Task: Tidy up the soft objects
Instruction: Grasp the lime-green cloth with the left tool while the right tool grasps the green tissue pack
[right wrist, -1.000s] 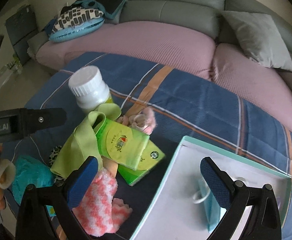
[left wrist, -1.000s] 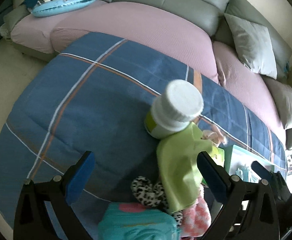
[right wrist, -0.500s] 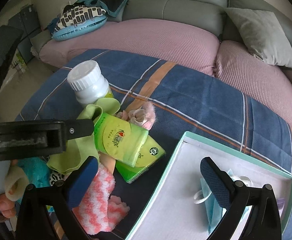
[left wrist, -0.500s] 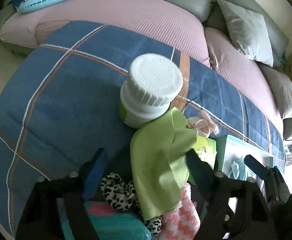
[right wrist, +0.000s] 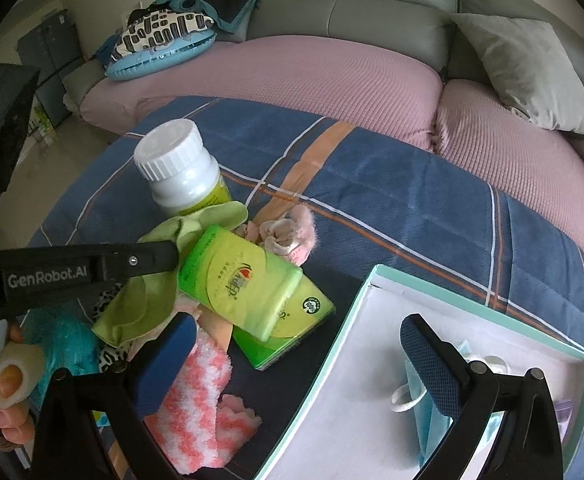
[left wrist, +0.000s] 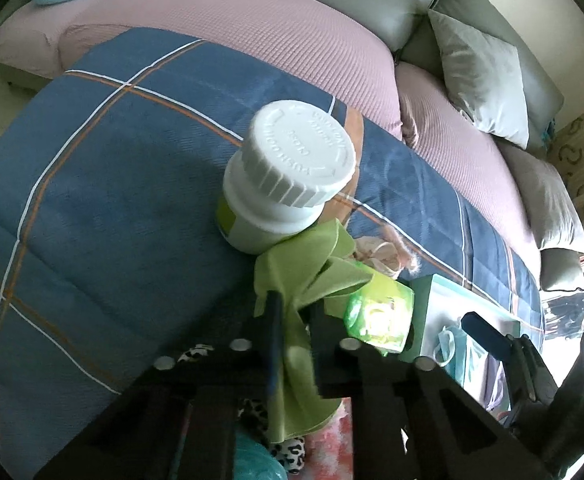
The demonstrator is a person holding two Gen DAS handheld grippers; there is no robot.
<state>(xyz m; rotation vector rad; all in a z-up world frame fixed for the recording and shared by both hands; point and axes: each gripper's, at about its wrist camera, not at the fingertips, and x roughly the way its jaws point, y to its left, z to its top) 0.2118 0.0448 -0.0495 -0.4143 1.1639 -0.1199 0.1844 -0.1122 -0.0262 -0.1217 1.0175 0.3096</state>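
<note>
A green cloth [left wrist: 304, 264] lies on a pile of soft things on the blue plaid blanket [left wrist: 111, 200]. My left gripper [left wrist: 294, 312] is closing tight on it, and its pads pinch a bunched fold. In the right wrist view the left gripper's black finger [right wrist: 147, 258] reaches in from the left over the green cloth [right wrist: 139, 308]. Under the cloth lie a pink-and-white striped sock [right wrist: 195, 392], a fluffy pink sock [right wrist: 287, 232], a leopard-print piece [left wrist: 287, 450] and a teal item [right wrist: 63, 340]. My right gripper [right wrist: 298, 332] hangs open over the edge of the box, holding nothing.
A white-capped bottle [left wrist: 287, 172] stands just behind the cloth. Green tissue packs [right wrist: 239, 280] lie stacked beside it. A teal-rimmed open box [right wrist: 348, 320] at the right holds a blue face mask [right wrist: 432, 412]. A sofa with pink covers [right wrist: 312, 76] runs behind. A person's hand [right wrist: 7, 380] is at lower left.
The left gripper moved down and forward onto the green cloth and its jaws closed from wide open to pinching the cloth. The right gripper stayed still.
</note>
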